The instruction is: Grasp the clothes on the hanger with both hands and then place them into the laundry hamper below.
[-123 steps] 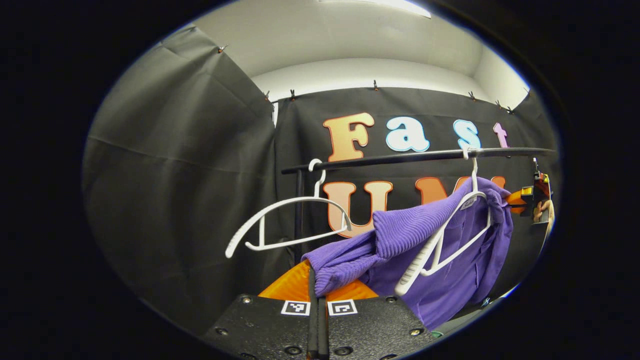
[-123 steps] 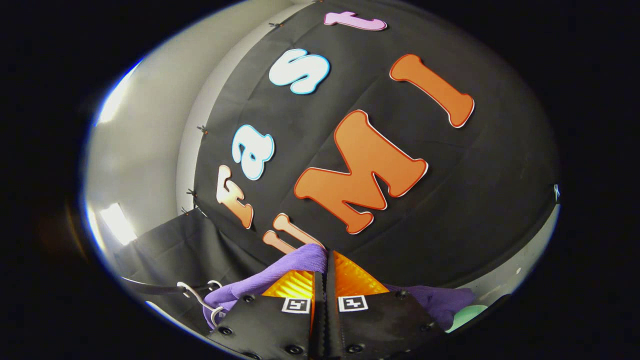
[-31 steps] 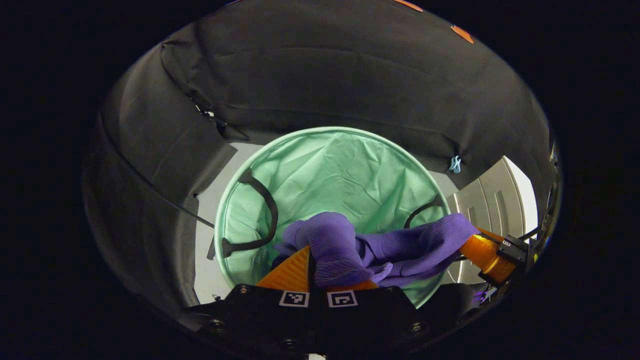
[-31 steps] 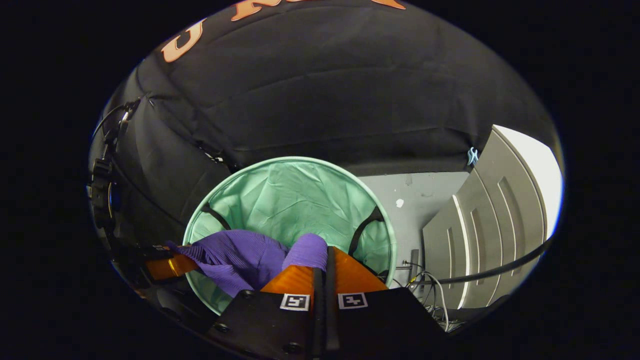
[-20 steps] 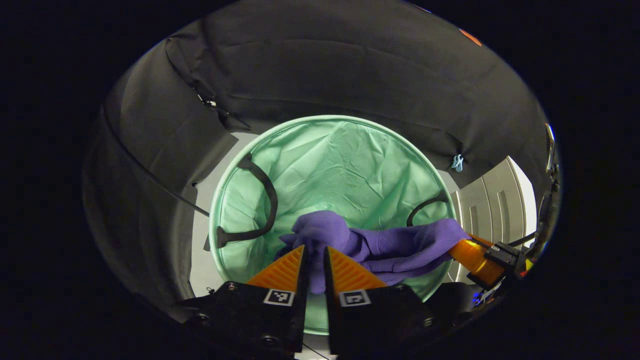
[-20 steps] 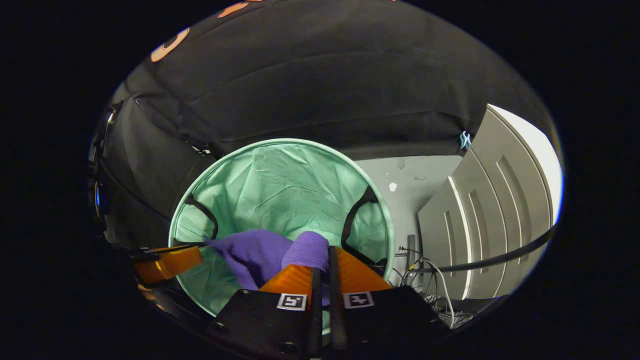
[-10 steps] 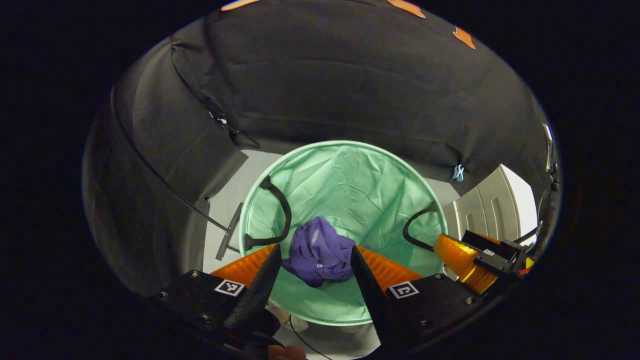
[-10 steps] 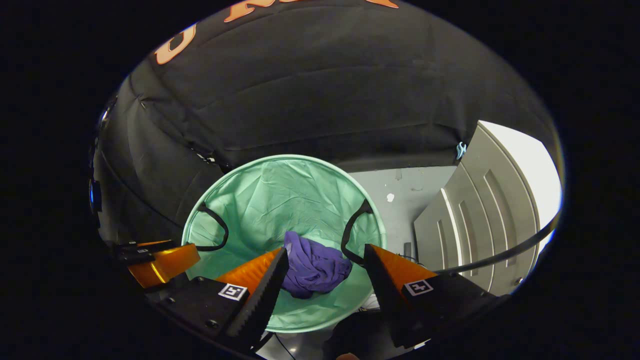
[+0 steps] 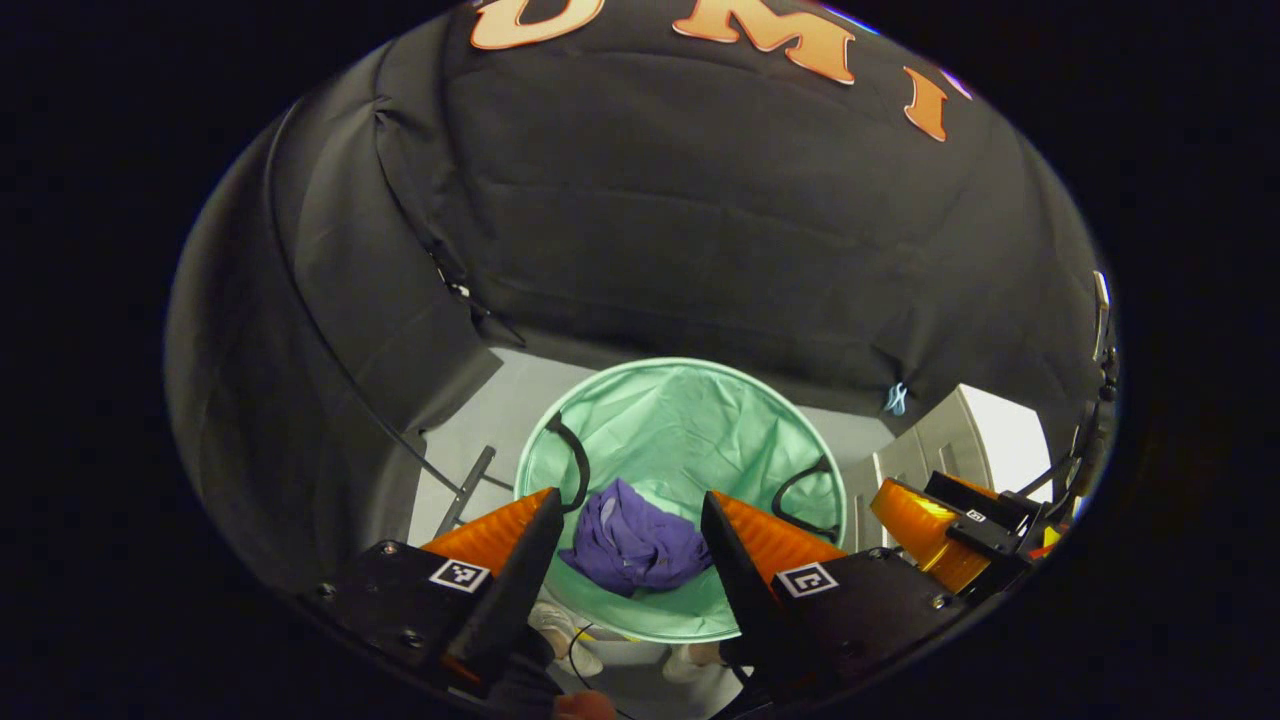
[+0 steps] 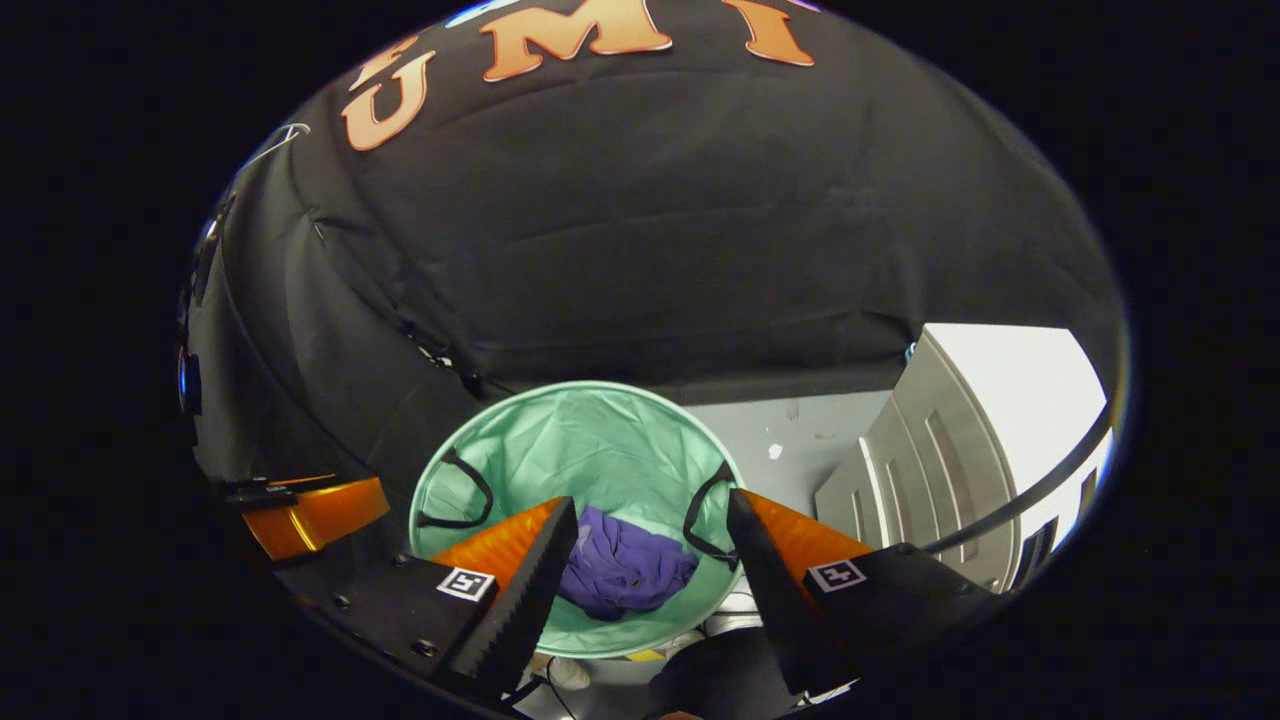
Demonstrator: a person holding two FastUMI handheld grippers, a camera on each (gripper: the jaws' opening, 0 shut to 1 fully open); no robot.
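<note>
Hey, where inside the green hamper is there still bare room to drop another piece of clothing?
The purple garment is bunched at the near side of the hamper. The far lining behind it, between the two black handles, is bare. Both open grippers, left and right, crowd the near rim.

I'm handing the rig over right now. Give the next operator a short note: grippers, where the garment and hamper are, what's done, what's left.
Left gripper: open, holding nothing, above the hamper.
Right gripper: open, holding nothing, above the hamper too.
Purple garment: bunched in a heap on the bottom of the green laundry hamper, clear of both grippers.
Hamper: upright on the floor by the black cloth wall, its two black handles hanging inside the rim.
Done: the garment is in the hamper and released.
Left: probably nothing but pulling both grippers back.
</note>
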